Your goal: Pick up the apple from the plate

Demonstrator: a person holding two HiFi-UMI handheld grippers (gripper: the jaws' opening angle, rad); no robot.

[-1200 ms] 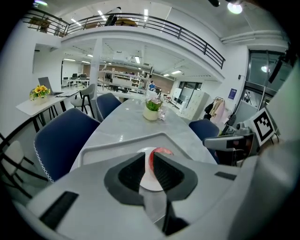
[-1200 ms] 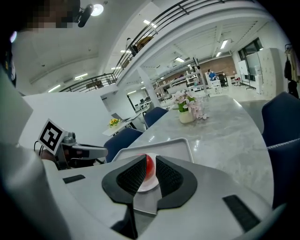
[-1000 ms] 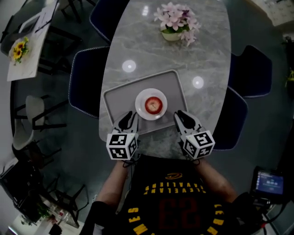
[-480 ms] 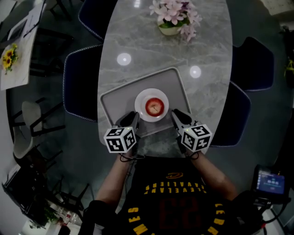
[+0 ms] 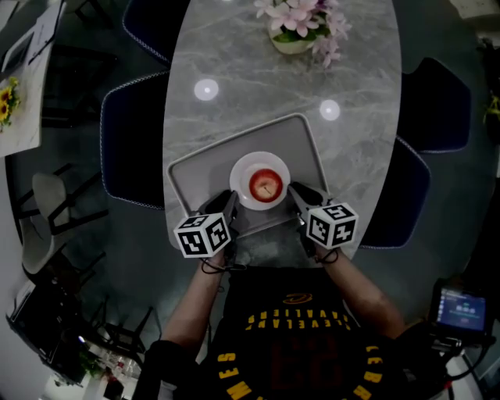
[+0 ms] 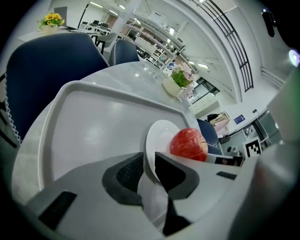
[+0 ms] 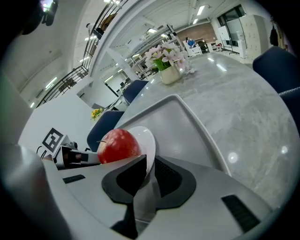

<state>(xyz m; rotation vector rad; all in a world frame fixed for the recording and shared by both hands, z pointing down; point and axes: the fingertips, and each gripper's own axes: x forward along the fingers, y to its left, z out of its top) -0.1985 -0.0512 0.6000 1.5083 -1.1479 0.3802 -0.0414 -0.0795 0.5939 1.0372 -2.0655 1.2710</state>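
A red apple (image 5: 266, 184) sits on a small white plate (image 5: 244, 168) in a grey tray (image 5: 203, 168) at the near end of the marble table (image 5: 258, 86). My left gripper (image 5: 225, 201) is at the plate's near-left rim. The right gripper (image 5: 297, 194) is at its near-right rim. In the left gripper view the plate (image 6: 157, 136) edge runs between the narrow jaws of the left gripper (image 6: 149, 171), with the apple (image 6: 188, 144) just beyond. The right gripper view shows the same: plate (image 7: 146, 138) rim between the close jaws of the right gripper (image 7: 150, 173), apple (image 7: 118, 145) to the left.
A pot of pink flowers (image 5: 301, 23) stands at the table's far end. Dark blue chairs flank the table on the left (image 5: 129, 141) and on the right (image 5: 433, 101). The tray's raised rim (image 6: 93, 93) surrounds the plate.
Both grippers have moved forward from the tray's near edge to the plate, and their jaws now sit over its rim on either side. The apple has stayed on the plate.
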